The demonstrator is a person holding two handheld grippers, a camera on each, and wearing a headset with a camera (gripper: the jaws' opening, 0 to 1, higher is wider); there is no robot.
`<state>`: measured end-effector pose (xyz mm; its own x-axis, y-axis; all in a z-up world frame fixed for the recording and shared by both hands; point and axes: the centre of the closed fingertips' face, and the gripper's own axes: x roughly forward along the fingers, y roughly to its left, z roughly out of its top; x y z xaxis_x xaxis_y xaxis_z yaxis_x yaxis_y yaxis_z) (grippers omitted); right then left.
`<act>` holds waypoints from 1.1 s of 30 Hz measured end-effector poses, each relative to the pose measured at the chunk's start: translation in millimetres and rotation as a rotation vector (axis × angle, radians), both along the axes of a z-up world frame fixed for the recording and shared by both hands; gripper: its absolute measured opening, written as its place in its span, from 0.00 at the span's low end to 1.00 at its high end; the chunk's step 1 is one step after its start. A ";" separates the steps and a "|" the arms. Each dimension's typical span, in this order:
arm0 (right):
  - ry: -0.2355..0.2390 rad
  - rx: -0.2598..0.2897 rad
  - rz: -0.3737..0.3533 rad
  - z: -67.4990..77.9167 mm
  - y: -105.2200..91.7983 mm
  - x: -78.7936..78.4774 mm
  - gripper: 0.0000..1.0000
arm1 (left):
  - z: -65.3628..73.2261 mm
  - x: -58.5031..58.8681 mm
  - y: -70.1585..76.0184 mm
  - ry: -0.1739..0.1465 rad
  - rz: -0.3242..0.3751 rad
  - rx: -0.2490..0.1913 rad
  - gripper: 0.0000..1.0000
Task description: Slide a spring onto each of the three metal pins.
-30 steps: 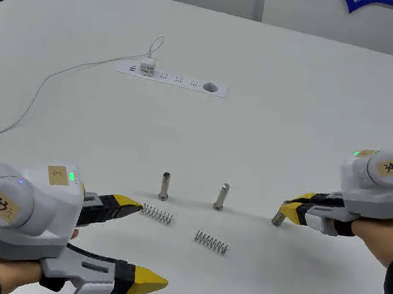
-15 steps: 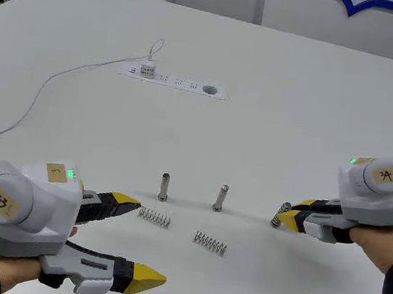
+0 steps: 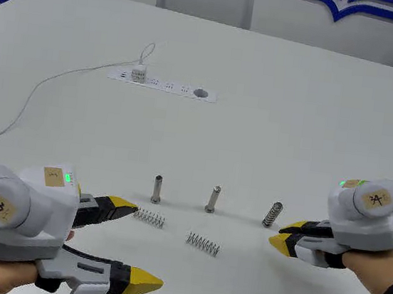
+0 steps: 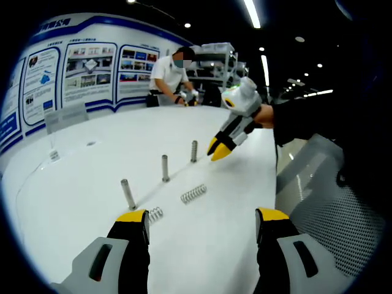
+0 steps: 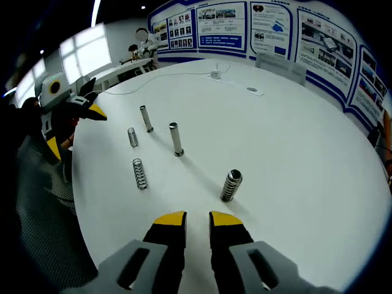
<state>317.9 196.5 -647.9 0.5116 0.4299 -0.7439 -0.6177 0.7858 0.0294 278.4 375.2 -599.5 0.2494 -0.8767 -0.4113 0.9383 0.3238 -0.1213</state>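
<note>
Findings, left to right.

The left hand-held gripper point(image 3: 133, 243) has its jaws spread wide. It holds nothing and touches nothing. Its upper tip sits just beside the near spring point(image 3: 149, 217), which lies flat on the table point(image 3: 293, 116) in front of the bare left pin point(image 3: 157, 189).

The second spring point(image 3: 202, 244) also lies flat, a little nearer you than the bare middle pin point(image 3: 213, 198). The right pin point(image 3: 273, 214) already carries a spring. The coils appear to reach the base, but the view is too small to confirm full seating.

The right hand-held gripper point(image 3: 282, 238) has its jaws drawn close with only a narrow gap between the tips. It is empty and sits near the right pin without touching it.

The step in hand, as I judge it, is picking up the near spring for the left pin.

- Close on the spring near one end and across the coils, so the other end stays open.
- Squeeze lightly, since a hard pinch would likely flatten the coils or flick the spring away.
- Turn the spring upright and line its bore over the pin head.
- Come straight down. The pins look free-standing, so a sideways nudge could topple one.
- Release only once several coils are past the head.
</note>
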 end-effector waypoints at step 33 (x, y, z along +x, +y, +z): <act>0.035 -0.019 0.339 -22.2 90.8 -8.8 0.16 | -1.6 1.0 2.8 0.007 0.009 0.009 0.72</act>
